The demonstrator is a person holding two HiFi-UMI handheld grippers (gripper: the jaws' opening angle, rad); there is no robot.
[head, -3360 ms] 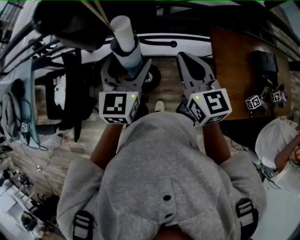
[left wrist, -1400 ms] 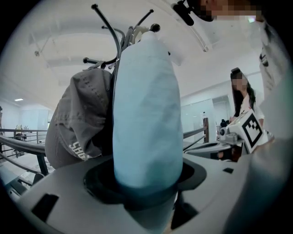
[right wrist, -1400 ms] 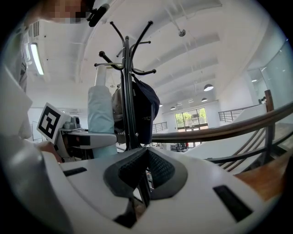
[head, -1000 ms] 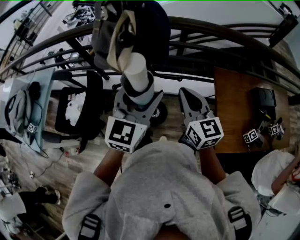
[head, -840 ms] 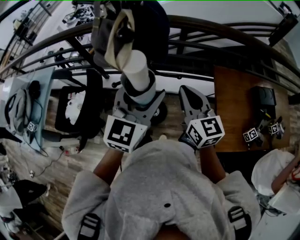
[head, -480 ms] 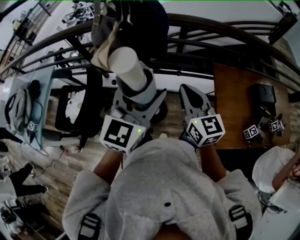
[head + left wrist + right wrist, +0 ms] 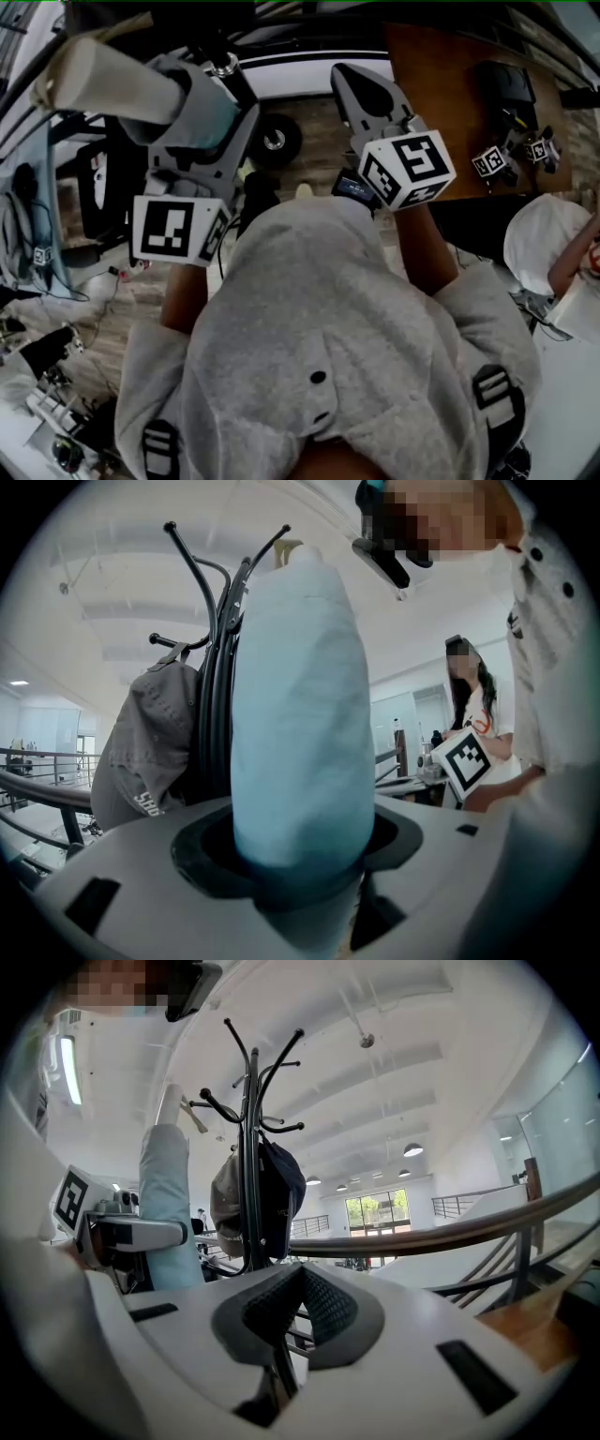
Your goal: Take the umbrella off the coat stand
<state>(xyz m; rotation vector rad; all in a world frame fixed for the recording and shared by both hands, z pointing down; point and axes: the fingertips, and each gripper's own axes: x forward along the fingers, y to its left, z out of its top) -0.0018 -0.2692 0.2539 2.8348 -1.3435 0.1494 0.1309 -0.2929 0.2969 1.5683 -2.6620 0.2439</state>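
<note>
One view, right gripper view, shows umbrella apart from coat stand.

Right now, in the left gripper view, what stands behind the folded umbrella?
Behind the umbrella, clamped in the left gripper, stands the coat stand with a grey cap hanging at its left. The umbrella covers the stand's right side, so anything hanging there cannot be seen.

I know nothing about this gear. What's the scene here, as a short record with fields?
Left hand-held gripper: shut on the folded pale-blue umbrella
Right hand-held gripper: shut, empty
Coat stand: black, grey cap hanging on it
Umbrella and stand: apart in the right gripper view
</note>
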